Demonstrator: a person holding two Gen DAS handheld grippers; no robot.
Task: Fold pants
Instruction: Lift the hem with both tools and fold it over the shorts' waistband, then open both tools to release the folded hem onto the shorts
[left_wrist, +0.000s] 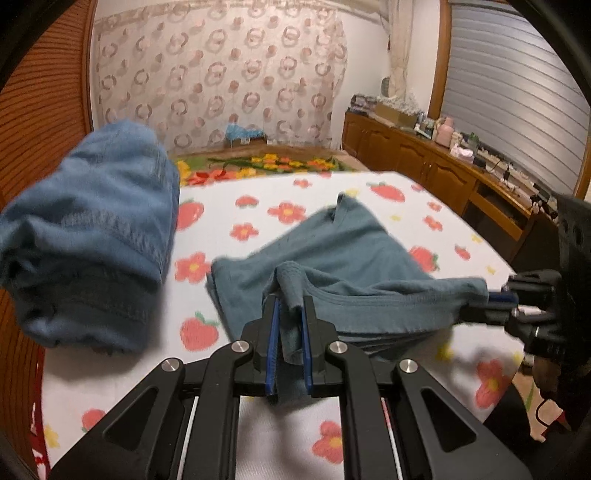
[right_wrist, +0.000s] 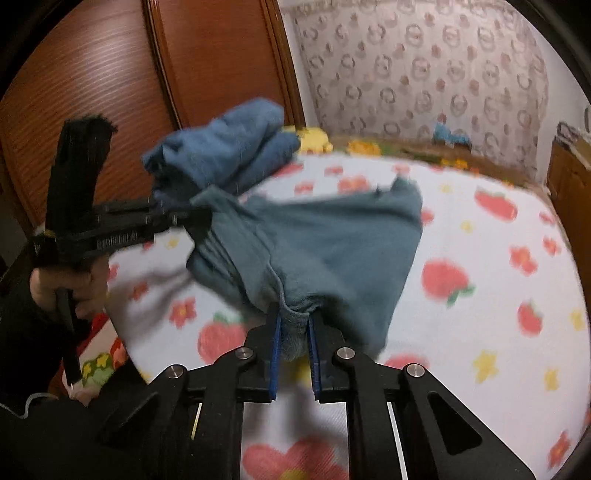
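Grey-blue pants (left_wrist: 332, 254) (right_wrist: 332, 251) are lifted off the bed between both grippers. My left gripper (left_wrist: 290, 306) is shut on one bunched end of the waistband, cloth pinched between its blue pads. My right gripper (right_wrist: 294, 317) is shut on the other bunched end; in the left wrist view the right gripper (left_wrist: 496, 297) holds the stretched band at the right. In the right wrist view the left gripper (right_wrist: 195, 218) clamps the cloth at the left, a hand (right_wrist: 62, 284) holding it. The far part of the pants trails onto the bedspread.
A white bedspread (left_wrist: 258, 221) (right_wrist: 480, 240) with red flowers and strawberries covers the bed. A blue denim bundle (left_wrist: 99, 229) (right_wrist: 229, 147) lies at the bed's left. A wooden wardrobe (right_wrist: 110, 92) stands left, a cluttered wooden cabinet (left_wrist: 443, 166) right, a patterned curtain (left_wrist: 221, 74) behind.
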